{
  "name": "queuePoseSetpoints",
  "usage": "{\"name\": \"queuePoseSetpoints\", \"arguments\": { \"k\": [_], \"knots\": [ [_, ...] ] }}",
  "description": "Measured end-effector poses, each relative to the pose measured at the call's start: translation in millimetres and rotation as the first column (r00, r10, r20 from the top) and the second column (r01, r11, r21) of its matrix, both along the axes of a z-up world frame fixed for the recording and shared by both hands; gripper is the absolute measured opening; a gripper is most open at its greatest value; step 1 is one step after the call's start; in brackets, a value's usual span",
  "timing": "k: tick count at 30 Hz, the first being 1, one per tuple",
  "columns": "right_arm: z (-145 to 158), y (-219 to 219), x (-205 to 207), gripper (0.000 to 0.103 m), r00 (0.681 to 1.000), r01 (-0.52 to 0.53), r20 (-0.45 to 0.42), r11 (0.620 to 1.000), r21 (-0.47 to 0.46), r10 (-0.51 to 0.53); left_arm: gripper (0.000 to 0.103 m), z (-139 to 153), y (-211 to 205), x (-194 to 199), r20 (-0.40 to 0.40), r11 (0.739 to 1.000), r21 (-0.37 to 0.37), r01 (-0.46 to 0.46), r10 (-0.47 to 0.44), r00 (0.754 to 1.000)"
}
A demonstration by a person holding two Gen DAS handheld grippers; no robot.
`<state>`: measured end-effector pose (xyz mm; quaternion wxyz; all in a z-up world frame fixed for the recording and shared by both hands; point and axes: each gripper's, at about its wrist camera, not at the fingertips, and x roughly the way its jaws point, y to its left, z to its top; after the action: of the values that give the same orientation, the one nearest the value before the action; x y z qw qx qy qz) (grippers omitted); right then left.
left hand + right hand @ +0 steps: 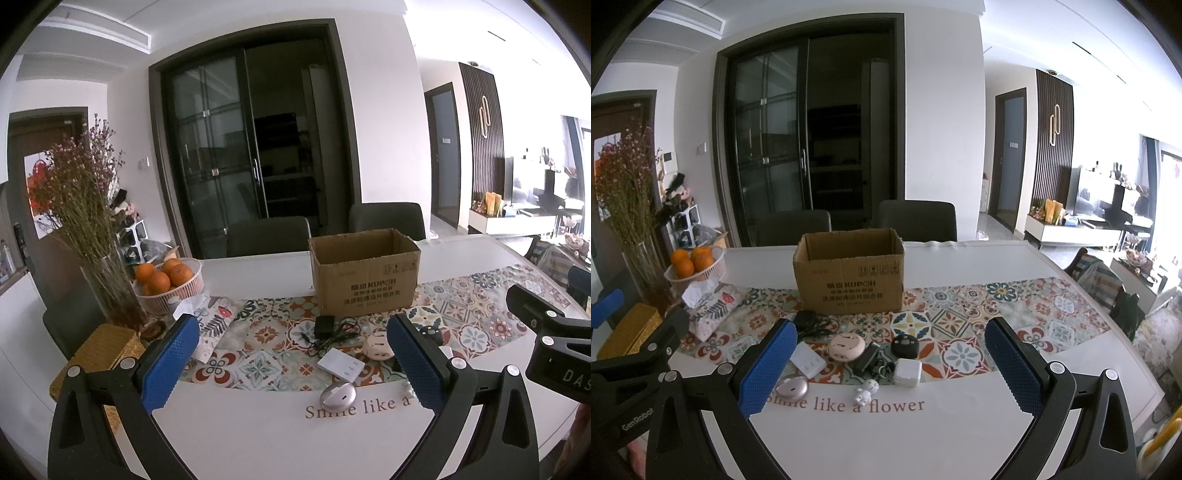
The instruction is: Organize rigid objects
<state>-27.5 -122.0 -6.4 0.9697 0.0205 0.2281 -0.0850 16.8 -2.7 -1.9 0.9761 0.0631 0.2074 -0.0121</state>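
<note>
An open cardboard box (365,273) (849,273) stands on the patterned runner. In front of it lie small items: a black adapter with cable (325,326) (807,320), a white switch plate (340,363) (808,360), a silver mouse (337,394) (792,387), a pink round case (846,346), a black round device (905,346), a white charger cube (907,372), a small white figurine (866,391) and a black plug (866,357). My left gripper (293,363) is open and empty above the table's near edge. My right gripper (890,369) is open and empty, with the items between its fingers.
A basket of oranges (168,282), a glass vase of dried flowers (110,288), a tissue pouch (214,325) and a woven yellow box (99,354) stand at the left. Two dark chairs (916,219) stand behind the table. The right gripper's body (554,343) shows at the right.
</note>
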Motion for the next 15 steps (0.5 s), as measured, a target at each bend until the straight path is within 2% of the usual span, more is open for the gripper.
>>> {"name": "queuePoseSetpoints", "arguments": {
  "k": [7, 15],
  "knots": [
    [-7, 2, 11, 0.103, 1.000, -0.004, -0.014, 1.000, 0.000, 0.004, 0.103, -6, 1, 7, -0.035, 1.000, -0.005, 0.008, -0.008, 0.999],
    [-25, 3, 25, 0.103, 0.997, -0.018, -0.073, 1.000, 0.025, 0.020, 0.103, -23, 1, 20, -0.108, 0.999, -0.026, 0.048, -0.050, 0.993]
  ]
}}
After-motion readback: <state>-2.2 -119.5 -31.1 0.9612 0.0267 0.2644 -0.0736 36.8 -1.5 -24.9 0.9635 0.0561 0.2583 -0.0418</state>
